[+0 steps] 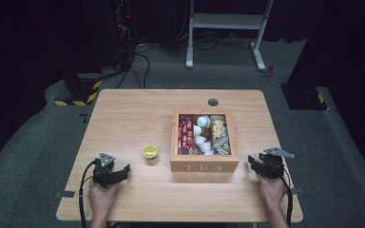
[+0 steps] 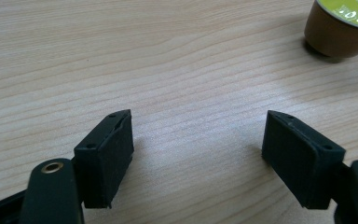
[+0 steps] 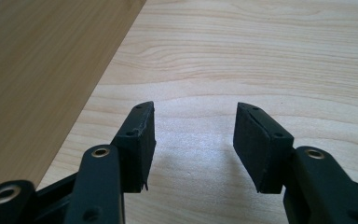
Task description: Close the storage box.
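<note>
A wooden tea box [image 1: 204, 166] marked TEA stands open in the middle of the table, holding red sachets, white capsules and several other packets. A small brown capsule with a green lid [image 1: 150, 152] sits on the table left of the box; it also appears at the top right of the left gripper view as the capsule [image 2: 340, 25]. My left gripper [image 1: 123, 169] rests low near the front left, open and empty [image 2: 198, 156]. My right gripper [image 1: 253, 161] sits just right of the box, open with nothing between its pads [image 3: 193, 144]; the box's side wall [image 3: 42, 79] runs along its left.
The light wooden table [image 1: 123, 114] has a round cable hole [image 1: 213, 101] behind the box. Beyond the table stand a white frame [image 1: 228, 28] and dark equipment with yellow-black striped feet [image 1: 78, 97] on a grey floor.
</note>
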`<state>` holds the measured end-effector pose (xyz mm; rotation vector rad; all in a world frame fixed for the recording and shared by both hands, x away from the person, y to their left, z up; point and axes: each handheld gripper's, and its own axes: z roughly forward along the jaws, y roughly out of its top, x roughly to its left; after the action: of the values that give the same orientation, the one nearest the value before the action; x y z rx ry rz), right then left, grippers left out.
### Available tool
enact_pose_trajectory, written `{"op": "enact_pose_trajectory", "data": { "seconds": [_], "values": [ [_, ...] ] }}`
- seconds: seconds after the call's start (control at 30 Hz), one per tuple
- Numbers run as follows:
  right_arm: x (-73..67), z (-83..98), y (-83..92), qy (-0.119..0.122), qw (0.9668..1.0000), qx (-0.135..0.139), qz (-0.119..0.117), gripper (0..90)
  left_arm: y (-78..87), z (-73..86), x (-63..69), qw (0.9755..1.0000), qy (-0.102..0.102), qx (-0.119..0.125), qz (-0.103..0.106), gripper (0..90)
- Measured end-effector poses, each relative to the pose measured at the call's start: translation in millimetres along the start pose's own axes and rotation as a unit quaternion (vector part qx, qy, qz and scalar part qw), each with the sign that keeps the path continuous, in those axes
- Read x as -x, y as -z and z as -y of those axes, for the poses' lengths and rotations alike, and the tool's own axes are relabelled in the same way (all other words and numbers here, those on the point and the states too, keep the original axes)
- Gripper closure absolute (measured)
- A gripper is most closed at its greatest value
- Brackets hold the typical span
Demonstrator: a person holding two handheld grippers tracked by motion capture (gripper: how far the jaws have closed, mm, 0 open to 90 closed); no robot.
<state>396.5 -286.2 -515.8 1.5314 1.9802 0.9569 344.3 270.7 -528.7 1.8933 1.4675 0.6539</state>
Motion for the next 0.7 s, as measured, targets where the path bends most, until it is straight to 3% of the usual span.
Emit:
{"op": "enact_pose_trajectory", "data": {
  "seconds": [0.27, 0.37, 0.43, 0.7],
  "values": [
    [-2.8, 3.0, -5.9, 0.009, 0.9998, -0.012, 0.014, 46.6, 0.0, 0.0, 0.0, 1.0000, 0.000, 0.000, 0.000, 25.0],
    [-6.4, 3.1, -6.7, 0.032, 0.9989, -0.014, 0.030, 45.5, -0.1, -0.1, 0.1, 1.0000, -0.001, 0.000, 0.000, 24.4],
    [-4.4, 2.7, -7.1, 0.020, 0.9993, -0.016, 0.027, 43.2, -0.1, -0.1, 0.0, 1.0000, -0.003, -0.001, 0.001, 24.4],
    [-2.3, 2.6, -7.1, 0.024, 0.9992, -0.016, 0.029, 41.1, -0.1, -0.1, 0.1, 1.0000, -0.004, -0.001, 0.001, 24.4]
  ]
}}
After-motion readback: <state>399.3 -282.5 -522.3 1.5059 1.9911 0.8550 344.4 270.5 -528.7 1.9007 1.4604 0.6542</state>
